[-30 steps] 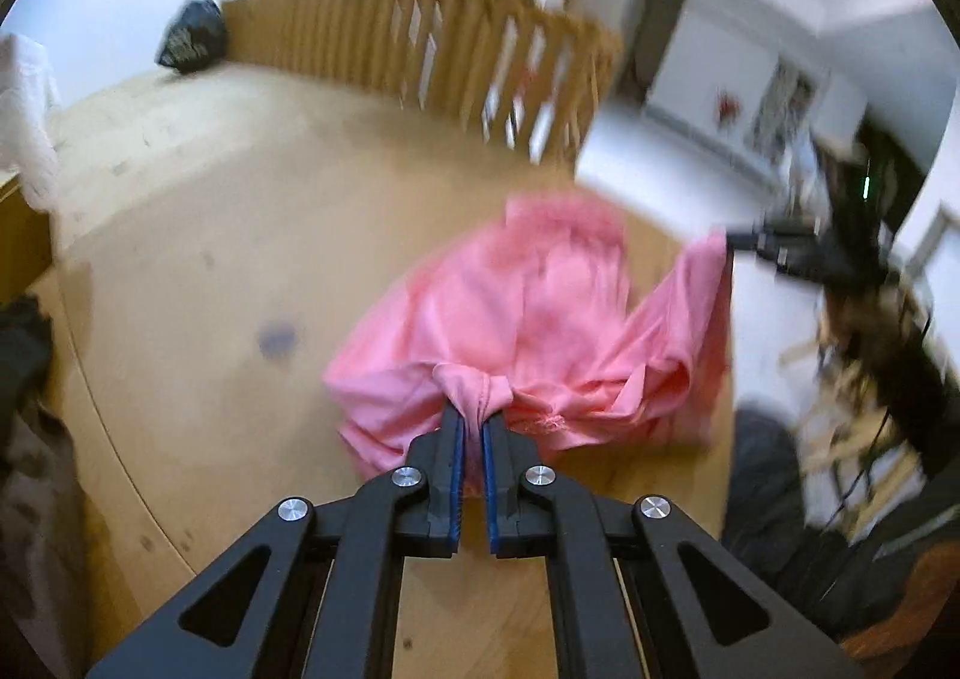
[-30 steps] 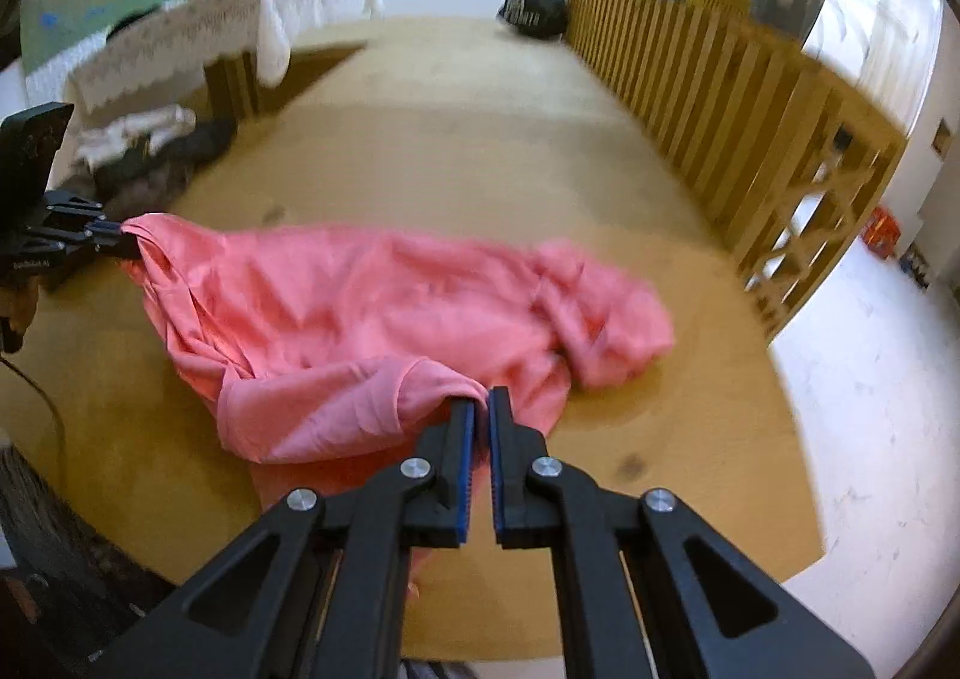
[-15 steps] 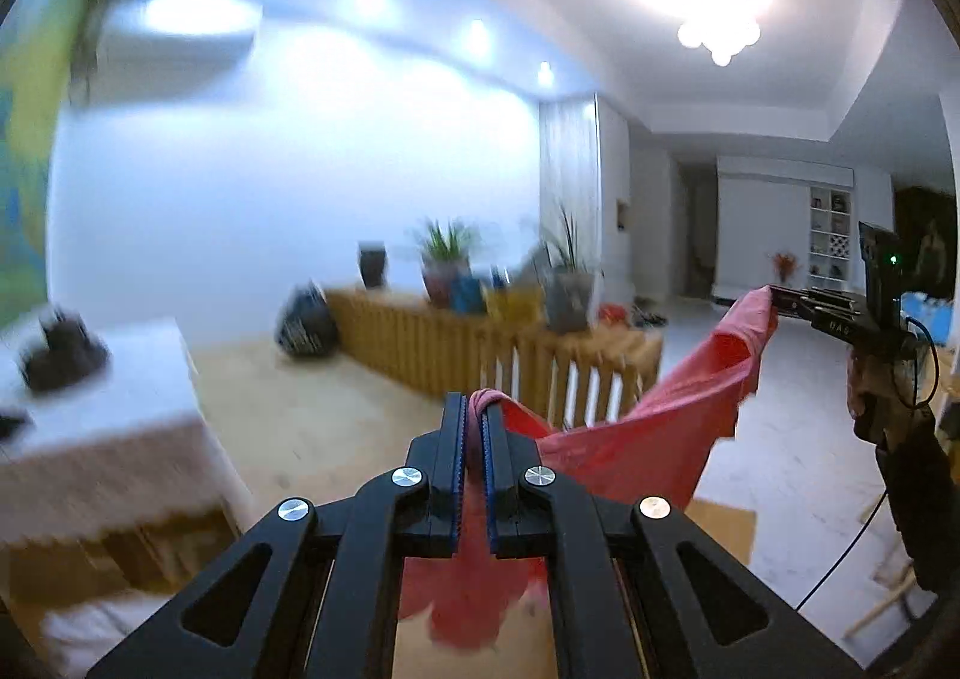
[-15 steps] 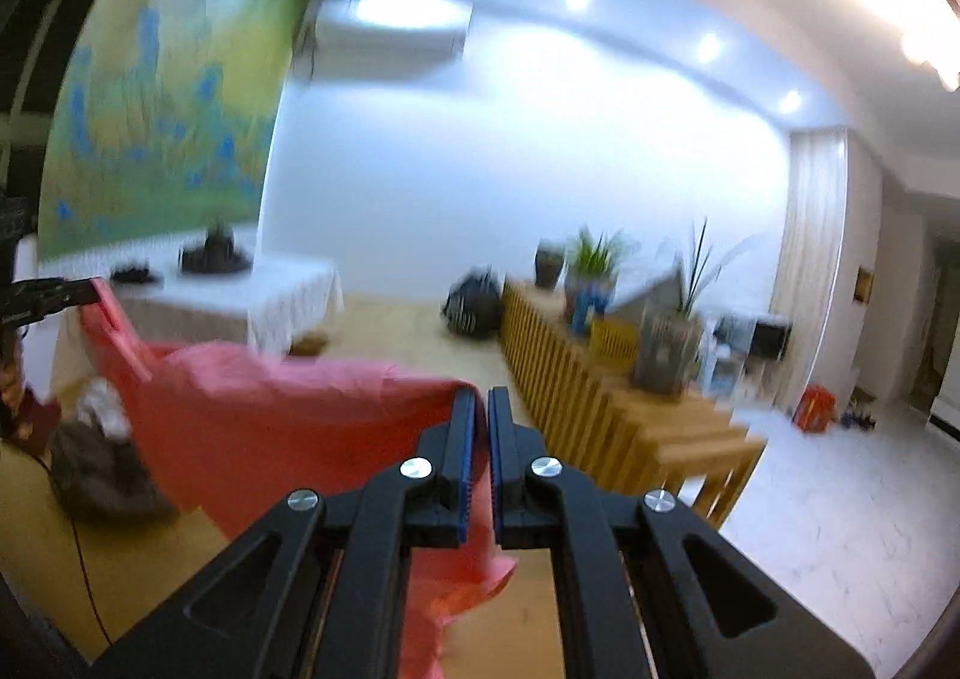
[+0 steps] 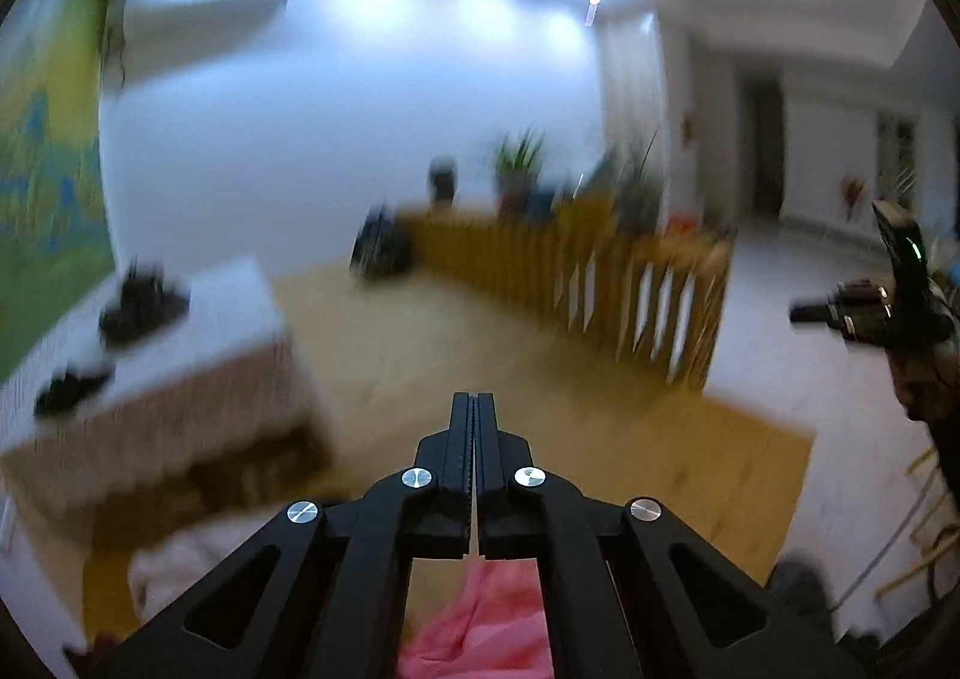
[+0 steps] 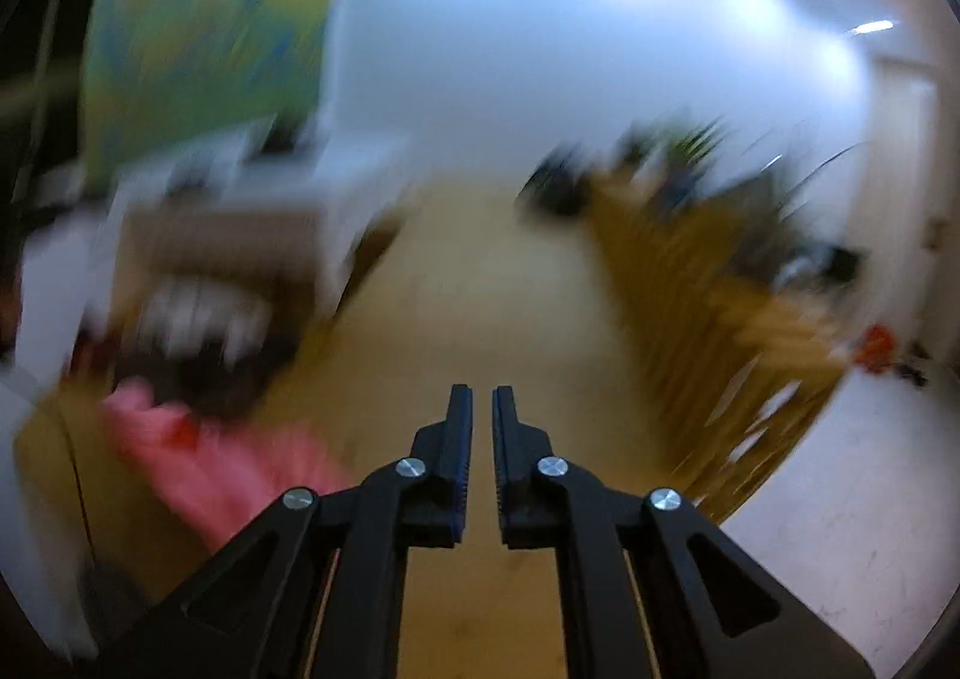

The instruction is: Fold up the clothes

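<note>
Fabric of a pink garment [image 5: 480, 625] lies on the tabletop [image 5: 432, 361] below the left hand-held gripper [image 5: 474, 397], closed empty; the right hand-held gripper [image 6: 480, 391] is opening, nothing between.

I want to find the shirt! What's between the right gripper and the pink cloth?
Just bare wooden table, in the right wrist view. The right gripper, jaws opening with nothing between them, is apart from the blurred pink cloth.
</note>
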Available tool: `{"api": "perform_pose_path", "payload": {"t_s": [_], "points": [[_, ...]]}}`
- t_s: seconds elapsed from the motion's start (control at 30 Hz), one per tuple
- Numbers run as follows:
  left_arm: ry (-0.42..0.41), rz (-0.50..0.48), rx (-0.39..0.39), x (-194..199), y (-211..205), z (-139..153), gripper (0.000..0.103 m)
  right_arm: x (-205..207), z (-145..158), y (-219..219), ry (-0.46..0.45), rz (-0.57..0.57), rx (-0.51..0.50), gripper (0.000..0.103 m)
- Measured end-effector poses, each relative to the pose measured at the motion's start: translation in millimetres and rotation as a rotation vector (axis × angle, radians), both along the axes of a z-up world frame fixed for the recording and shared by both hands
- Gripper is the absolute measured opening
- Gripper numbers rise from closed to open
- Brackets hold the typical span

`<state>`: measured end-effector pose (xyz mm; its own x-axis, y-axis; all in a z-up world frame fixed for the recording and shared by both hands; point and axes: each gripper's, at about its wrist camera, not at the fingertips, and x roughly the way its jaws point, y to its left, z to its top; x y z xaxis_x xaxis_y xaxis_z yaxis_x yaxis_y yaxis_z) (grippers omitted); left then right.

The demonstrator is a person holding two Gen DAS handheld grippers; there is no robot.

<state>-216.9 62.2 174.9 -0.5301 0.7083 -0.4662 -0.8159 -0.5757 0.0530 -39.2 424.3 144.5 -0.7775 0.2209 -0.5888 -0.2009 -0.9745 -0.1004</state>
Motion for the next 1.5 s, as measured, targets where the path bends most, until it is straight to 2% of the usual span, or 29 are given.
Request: {"api": "perform_pose_path", "payload": {"t_s": [0.07, 0.13, 0.23, 0.27, 0.3, 0.33, 0.4, 0.43, 0.5, 0.6, 0.63, 0.8, 0.9, 0.97, 1.03, 1.1, 1.2, 1.27, 1.33, 1.5], "points": [[-0.064, 0.028, -0.052, -13.9, -9.3, -42.3, 0.000, -27.5, -76.5, -31.1, -0.142, 0.097, -0.053, 0.011], [-0.088, 0.042, -0.119, -10.8, -27.9, -83.1, 0.000, -49.5, -141.8, -64.8, -0.256, 0.196, -0.099, 0.011], [-0.087, 0.039, -0.272, 14.6, -49.8, -140.9, 0.000, -65.1, -209.4, -108.3, -0.349, 0.310, -0.087, 0.011], [-0.086, 0.033, -0.324, 25.4, -55.6, -159.1, 0.000, -66.7, -225.4, -122.3, -0.377, 0.354, -0.052, 0.011], [-0.103, 0.010, -0.381, 37.5, -58.3, -178.5, 0.001, -69.9, -235.1, -129.5, -0.392, 0.384, -0.020, 0.016], [-0.121, -0.013, -0.437, 49.7, -61.1, -197.8, 0.005, -67.8, -244.1, -137.8, -0.397, 0.414, 0.025, 0.026], [-0.155, -0.061, -0.550, 74.0, -66.4, -236.4, 0.005, -66.7, -257.8, -151.3, -0.398, 0.466, 0.101, 0.042], [-0.181, -0.093, -0.593, 84.6, -64.6, -254.3, 0.006, -66.8, -257.8, -151.2, -0.395, 0.476, 0.099, 0.046], [-0.197, -0.142, -0.655, 101.2, -55.4, -281.0, 0.011, -66.9, -257.6, -150.9, -0.388, 0.497, 0.093, 0.048], [-0.197, -0.189, -0.682, 109.5, -37.8, -297.7, 0.035, -67.6, -255.5, -142.8, -0.383, 0.491, 0.040, 0.048], [-0.193, -0.192, -0.691, 109.1, -33.0, -300.0, 0.038, -67.6, -256.2, -140.2, -0.382, 0.485, 0.031, 0.048], [-0.186, -0.215, -0.734, 106.2, -12.7, -310.1, 0.038, -67.9, -259.9, -128.2, -0.382, 0.455, -0.008, 0.049], [-0.207, -0.218, -0.785, 104.7, -7.8, -326.9, 0.038, -70.4, -260.0, -123.1, -0.378, 0.446, -0.024, 0.049], [-0.232, -0.234, -0.769, 103.1, -8.6, -326.8, 0.036, -72.7, -259.4, -121.0, -0.376, 0.446, -0.032, 0.049], [-0.290, -0.251, -0.760, 98.3, -9.5, -327.4, 0.014, -74.7, -259.6, -121.2, -0.375, 0.456, -0.027, 0.049], [-0.298, -0.252, -0.747, 96.4, -11.6, -327.5, 0.005, -77.7, -261.0, -122.9, -0.376, 0.476, -0.014, 0.049], [-0.327, -0.248, -0.703, 91.5, -18.2, -322.4, 0.004, -82.4, -263.9, -127.8, -0.370, 0.526, 0.016, 0.049], [-0.354, -0.212, -0.637, 80.6, -28.6, -312.3, 0.003, -86.2, -266.3, -131.7, -0.371, 0.572, 0.024, 0.054], [-0.383, -0.153, -0.560, 63.7, -45.6, -297.5, 0.003, -90.0, -268.0, -136.1, -0.376, 0.617, 0.023, 0.059], [-0.393, 0.061, -0.366, 14.5, -111.0, -251.8, 0.003, -103.8, -269.8, -147.2, -0.375, 0.706, 0.041, 0.059]]}}
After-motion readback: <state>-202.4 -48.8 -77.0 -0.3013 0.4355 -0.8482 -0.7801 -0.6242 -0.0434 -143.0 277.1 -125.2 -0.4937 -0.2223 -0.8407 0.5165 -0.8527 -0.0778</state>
